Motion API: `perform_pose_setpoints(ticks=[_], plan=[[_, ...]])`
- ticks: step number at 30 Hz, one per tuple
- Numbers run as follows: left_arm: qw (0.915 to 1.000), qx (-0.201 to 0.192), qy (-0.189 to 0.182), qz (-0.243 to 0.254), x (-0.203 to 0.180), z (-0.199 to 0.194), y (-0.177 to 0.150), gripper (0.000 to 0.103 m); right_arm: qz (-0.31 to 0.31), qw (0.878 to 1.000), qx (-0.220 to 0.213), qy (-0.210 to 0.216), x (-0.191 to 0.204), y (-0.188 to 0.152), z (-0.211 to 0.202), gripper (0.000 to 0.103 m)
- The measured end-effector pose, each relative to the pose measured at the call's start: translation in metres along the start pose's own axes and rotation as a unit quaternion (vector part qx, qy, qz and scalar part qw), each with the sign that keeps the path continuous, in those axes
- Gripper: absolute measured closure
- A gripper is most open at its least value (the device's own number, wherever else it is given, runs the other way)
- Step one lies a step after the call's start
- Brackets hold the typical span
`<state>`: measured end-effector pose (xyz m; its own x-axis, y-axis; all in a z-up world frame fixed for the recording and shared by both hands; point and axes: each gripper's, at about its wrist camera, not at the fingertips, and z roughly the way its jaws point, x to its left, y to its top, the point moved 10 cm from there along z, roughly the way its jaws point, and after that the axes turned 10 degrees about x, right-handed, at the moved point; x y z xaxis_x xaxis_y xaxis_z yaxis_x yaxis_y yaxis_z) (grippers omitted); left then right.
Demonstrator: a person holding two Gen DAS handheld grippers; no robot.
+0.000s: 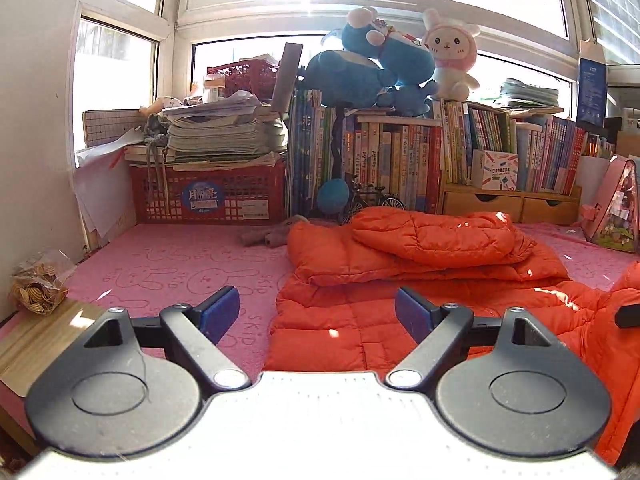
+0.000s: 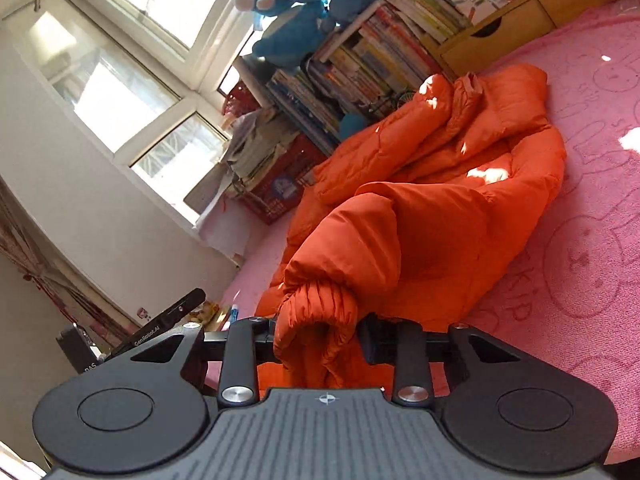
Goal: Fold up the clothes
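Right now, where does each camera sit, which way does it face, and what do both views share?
Left wrist: behind the open left tool, level, facing the bookshelf and window.
Right wrist: behind the right tool, rolled sideways, clamping the sleeve cuff.
Shared: puffy orange quilted jacket, pink bunny-print mat, blue plush toy.

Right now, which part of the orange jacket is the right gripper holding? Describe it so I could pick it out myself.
Start at the pink bunny-print mat, where the orange puffer jacket lies. Follow its near sleeve toward the camera to the sleeve cuff, pinched in the right gripper. Unlike the smooth quilted panels behind it, this end is bunched into tight gathers.
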<state>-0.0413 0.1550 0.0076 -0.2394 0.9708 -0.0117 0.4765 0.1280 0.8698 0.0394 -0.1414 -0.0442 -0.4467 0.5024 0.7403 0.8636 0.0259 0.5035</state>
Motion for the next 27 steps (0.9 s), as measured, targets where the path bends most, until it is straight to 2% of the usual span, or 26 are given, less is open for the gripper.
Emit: perform_pose_setpoints(ticks=[5,8,10,13,14,16,19,22,24,26,27], plan=[[0.9967,-0.03,-0.071,0.025,-0.027,-0.03,0.013,0.016,0.082,0.996,-0.017,-0.002,-0.02,0.05,0.045,0.081],[0.9889,-0.06,-0.118,0.066,-0.051,-0.054,0.018,0.013,0.127,0.991,-0.027,-0.015,-0.037,0.076,0.073,0.082],[0.9811,-0.084,-0.138,0.107,-0.069,-0.07,0.019,0.007,0.152,0.988,-0.033,-0.023,-0.048,0.087,0.09,0.082],[0.9667,-0.112,-0.156,0.169,-0.093,-0.085,0.009,0.004,0.181,0.982,-0.052,-0.03,-0.06,0.097,0.102,0.082],[0.9637,-0.114,-0.154,0.186,-0.099,-0.084,0.004,0.004,0.19,0.979,-0.061,-0.031,-0.064,0.101,0.104,0.082],[0.9629,-0.105,-0.135,0.208,-0.104,-0.07,-0.004,0.004,0.193,0.977,-0.08,-0.03,-0.069,0.107,0.099,0.082],[0.9738,-0.068,-0.096,0.195,-0.092,-0.03,-0.011,0.004,0.167,0.981,-0.092,-0.03,-0.07,0.111,0.083,0.081],[0.9903,-0.017,-0.058,0.125,-0.056,0.018,-0.013,0.004,0.12,0.988,-0.094,-0.028,-0.066,0.113,0.064,0.076],[0.9966,0.027,-0.052,0.057,-0.029,0.051,-0.016,0.008,0.059,0.993,-0.094,-0.035,-0.057,0.114,0.048,0.067],[0.9969,0.059,-0.052,0.001,-0.008,0.075,-0.017,0.011,-0.036,0.992,-0.099,-0.066,-0.039,0.111,0.03,0.041],[0.9968,0.065,-0.045,-0.013,-0.002,0.081,-0.017,0.011,-0.084,0.988,-0.101,-0.081,-0.03,0.11,0.021,0.036]])
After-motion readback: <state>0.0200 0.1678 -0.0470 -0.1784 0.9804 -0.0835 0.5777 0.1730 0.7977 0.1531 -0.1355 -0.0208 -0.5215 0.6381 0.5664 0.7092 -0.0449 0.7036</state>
